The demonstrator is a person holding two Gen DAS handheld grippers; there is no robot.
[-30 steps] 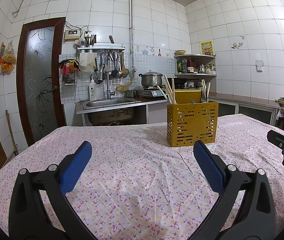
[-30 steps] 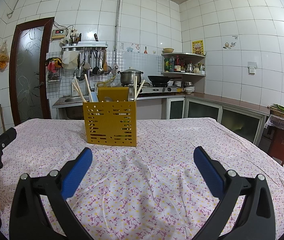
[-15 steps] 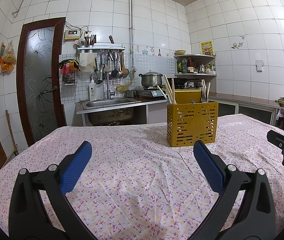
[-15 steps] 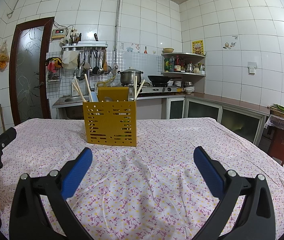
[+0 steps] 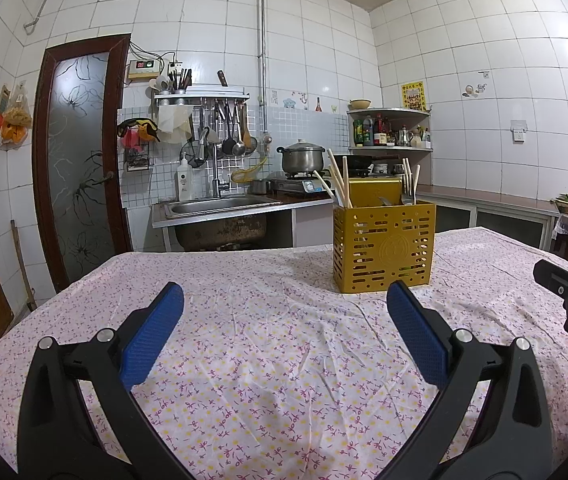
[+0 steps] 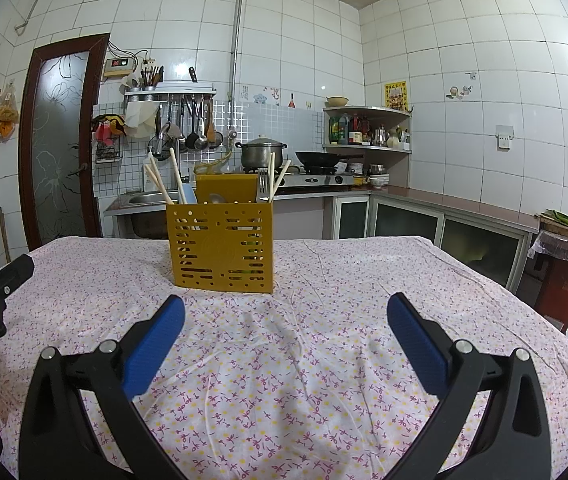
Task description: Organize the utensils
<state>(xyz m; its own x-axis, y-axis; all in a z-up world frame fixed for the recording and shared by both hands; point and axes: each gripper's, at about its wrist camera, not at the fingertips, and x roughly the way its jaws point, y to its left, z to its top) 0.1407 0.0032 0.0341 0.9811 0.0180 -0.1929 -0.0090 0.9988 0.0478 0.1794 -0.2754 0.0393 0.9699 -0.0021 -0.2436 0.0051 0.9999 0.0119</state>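
A yellow perforated utensil holder [image 5: 384,246] [image 6: 221,248] stands upright on the table with the floral cloth [image 5: 267,344] [image 6: 324,280]. Wooden chopsticks [image 5: 338,180] [image 6: 159,182] lean in its left compartment, and more chopsticks with a metal fork [image 5: 408,188] [image 6: 269,180] stand in its right one. My left gripper [image 5: 284,300] is open and empty, low over the cloth, short and left of the holder. My right gripper [image 6: 286,312] is open and empty too, short and right of the holder. Each view catches the other gripper at its edge.
Behind the table are a steel sink [image 5: 219,206], a rack of hanging ladles [image 5: 223,132], a pot on a stove [image 6: 261,154], a wok [image 6: 318,158] and a corner shelf of bottles [image 5: 388,132]. A dark door [image 5: 79,152] stands at the left. A counter [image 6: 464,216] runs along the right wall.
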